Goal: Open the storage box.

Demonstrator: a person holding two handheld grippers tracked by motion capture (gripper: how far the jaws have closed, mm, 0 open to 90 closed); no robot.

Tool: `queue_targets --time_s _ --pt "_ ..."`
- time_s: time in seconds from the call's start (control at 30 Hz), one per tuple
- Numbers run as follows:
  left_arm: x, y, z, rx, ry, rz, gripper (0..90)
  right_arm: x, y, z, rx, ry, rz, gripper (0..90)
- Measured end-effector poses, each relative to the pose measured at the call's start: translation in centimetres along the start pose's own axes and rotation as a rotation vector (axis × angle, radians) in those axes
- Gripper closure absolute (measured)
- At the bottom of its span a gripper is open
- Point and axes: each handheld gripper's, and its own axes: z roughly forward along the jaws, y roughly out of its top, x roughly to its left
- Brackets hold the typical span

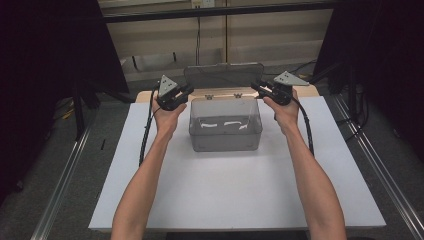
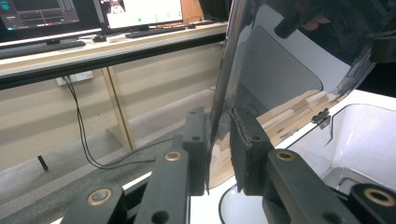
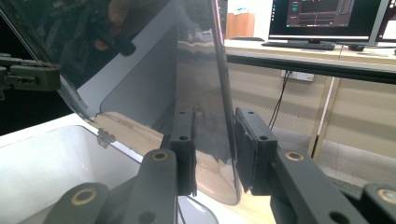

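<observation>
Clear hinged-lid storage box (image 1: 225, 125) sits mid-table on white tabletop (image 1: 240, 195), lid (image 1: 223, 75) raised upright at the back. Left gripper (image 1: 187, 90) straddles lid's left edge, right gripper (image 1: 256, 86) its right edge. Jaws sit either side of lid edge, small gaps visible, not fully pinching.

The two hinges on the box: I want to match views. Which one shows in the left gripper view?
The hinge nearer the left gripper, left one in the high view. It sits on the box rim beside that gripper's lid corner.
</observation>
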Motion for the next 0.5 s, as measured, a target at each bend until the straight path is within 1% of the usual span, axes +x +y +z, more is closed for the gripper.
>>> queue_targets --time_s 0.03,0.1,0.13,0.23,0.27,0.37,0.43,0.47,0.5 --pt "0.0 0.0 0.1 -0.002 0.001 -0.008 77.2 0.0 0.0 0.1 -0.002 -0.001 0.008 70.0" --pt "0.1 0.0 0.1 0.002 0.001 -0.006 77.3 0.0 0.0 0.1 -0.001 -0.004 0.011 70.2" --pt "0.1 0.0 0.2 0.004 0.002 -0.009 77.6 -0.1 -0.2 0.2 -0.002 -0.007 0.025 70.2" --pt "0.2 0.0 0.3 0.003 0.001 -0.011 77.7 -0.2 -0.3 0.5 0.007 -0.011 0.027 70.3" --pt "0.2 0.0 0.4 0.0 0.008 -0.009 77.7 -0.2 -0.4 0.6 0.007 -0.017 0.034 70.1" --pt "0.4 0.0 0.7 0.005 0.009 -0.018 77.7 -0.2 -0.5 0.9 0.003 -0.022 0.056 70.0" --pt "0.4 0.0 0.7 0.009 0.007 -0.015 77.7 -0.3 -0.5 1.0 0.002 -0.022 0.055 70.1" --pt "0.4 0.0 0.9 0.009 0.011 -0.021 77.7 -0.4 -0.6 1.1 0.008 -0.024 0.063 70.0" --pt "0.5 0.0 0.9 0.014 0.008 -0.017 77.7 -0.4 -0.5 1.1 0.007 -0.024 0.067 70.0"
